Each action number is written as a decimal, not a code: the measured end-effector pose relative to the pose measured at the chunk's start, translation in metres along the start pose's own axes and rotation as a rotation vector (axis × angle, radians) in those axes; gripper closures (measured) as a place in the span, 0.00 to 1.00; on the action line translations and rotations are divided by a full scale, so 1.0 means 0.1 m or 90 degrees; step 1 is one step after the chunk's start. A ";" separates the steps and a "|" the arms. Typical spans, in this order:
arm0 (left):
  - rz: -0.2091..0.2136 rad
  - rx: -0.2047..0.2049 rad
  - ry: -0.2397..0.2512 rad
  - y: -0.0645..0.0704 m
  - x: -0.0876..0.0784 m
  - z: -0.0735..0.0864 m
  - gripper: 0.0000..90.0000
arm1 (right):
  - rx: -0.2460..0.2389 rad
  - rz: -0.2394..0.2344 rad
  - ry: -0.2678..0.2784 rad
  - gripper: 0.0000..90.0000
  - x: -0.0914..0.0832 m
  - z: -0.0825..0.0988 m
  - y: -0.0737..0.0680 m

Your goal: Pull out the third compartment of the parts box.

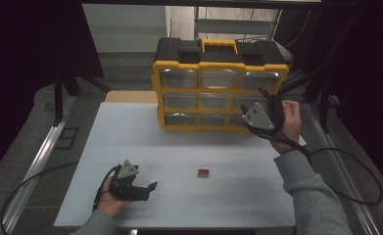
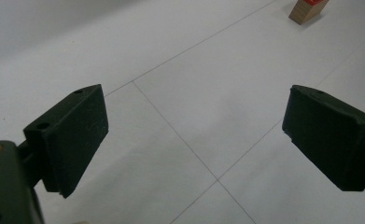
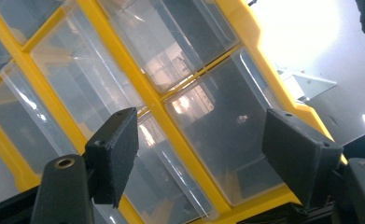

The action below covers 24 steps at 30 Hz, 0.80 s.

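The right gripper (image 1: 266, 105) is raised in front of the right-hand column of the yellow drawer cabinet (image 1: 220, 62), which stands upright at the far edge of the white table (image 1: 130, 132). Its jaws are spread wide with nothing between them. In the right gripper view the pads frame the clear drawers (image 3: 227, 140) of that column; the picture is rolled, so the yellow dividers run diagonally across it. Judged from this, the drawer fronts lie directly ahead of the right gripper, close but not touching. Which drawer of the column is the target cannot be told.

Each drawer front is a wide rectangle with its long axis level, parallel to the table's far edge. The fronts face the person, so a drawer pulls out toward the near edge. The coming move therefore appears to call for a straight approach onto a front lip, then a pull back along the approach line.

The left gripper (image 1: 139, 188) is low over the table at the near left, jaws likewise spread and holding nothing. It points right, toward a small red-topped block (image 1: 203, 173) that lies on the table mid-way across, well apart from both grippers. In the left gripper view this block (image 2: 307, 9) is at the upper right, beyond the jaw tips. The left gripper is the nearer one to the block; the right gripper is the nearer one to the cabinet.
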State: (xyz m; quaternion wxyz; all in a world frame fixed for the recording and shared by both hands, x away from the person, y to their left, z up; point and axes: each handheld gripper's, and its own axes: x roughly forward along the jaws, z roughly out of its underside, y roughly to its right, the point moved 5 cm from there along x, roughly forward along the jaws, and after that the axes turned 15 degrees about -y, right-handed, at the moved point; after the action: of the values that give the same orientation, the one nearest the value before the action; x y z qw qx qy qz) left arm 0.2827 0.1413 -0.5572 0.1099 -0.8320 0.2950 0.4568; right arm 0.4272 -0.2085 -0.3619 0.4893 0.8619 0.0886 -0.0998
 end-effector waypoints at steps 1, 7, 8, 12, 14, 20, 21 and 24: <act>0.000 0.000 0.000 0.00 0.00 0.00 0.08 | 0.000 0.000 0.000 0.31 0.00 0.00 0.00; -0.002 -0.001 0.003 -0.01 -0.01 0.00 0.08 | -0.001 0.014 0.001 0.31 0.04 -0.02 0.04; -0.002 -0.001 0.003 -0.01 -0.01 0.00 0.08 | -0.003 0.014 0.000 0.31 0.04 -0.03 0.04; -0.001 -0.001 0.005 -0.01 -0.01 0.00 0.08 | -0.006 0.018 -0.002 0.31 0.08 -0.06 0.06; -0.002 -0.002 0.006 -0.01 -0.02 0.00 0.08 | -0.010 0.023 -0.003 0.31 0.10 -0.07 0.07; -0.003 -0.005 0.006 -0.01 -0.02 0.00 0.08 | -0.016 0.037 -0.008 0.31 0.14 -0.09 0.10; -0.003 -0.005 0.006 -0.01 -0.02 0.00 0.08 | -0.017 0.038 -0.007 0.31 0.16 -0.09 0.11; -0.003 -0.006 0.007 -0.01 -0.03 0.00 0.08 | -0.016 0.041 -0.007 0.31 0.17 -0.10 0.13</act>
State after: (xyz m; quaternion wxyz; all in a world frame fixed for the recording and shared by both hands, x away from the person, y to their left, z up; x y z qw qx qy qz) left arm 0.2821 0.1434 -0.5554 0.1057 -0.8355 0.2918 0.4534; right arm 0.4472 -0.2058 -0.3510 0.5037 0.8574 0.0591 -0.0875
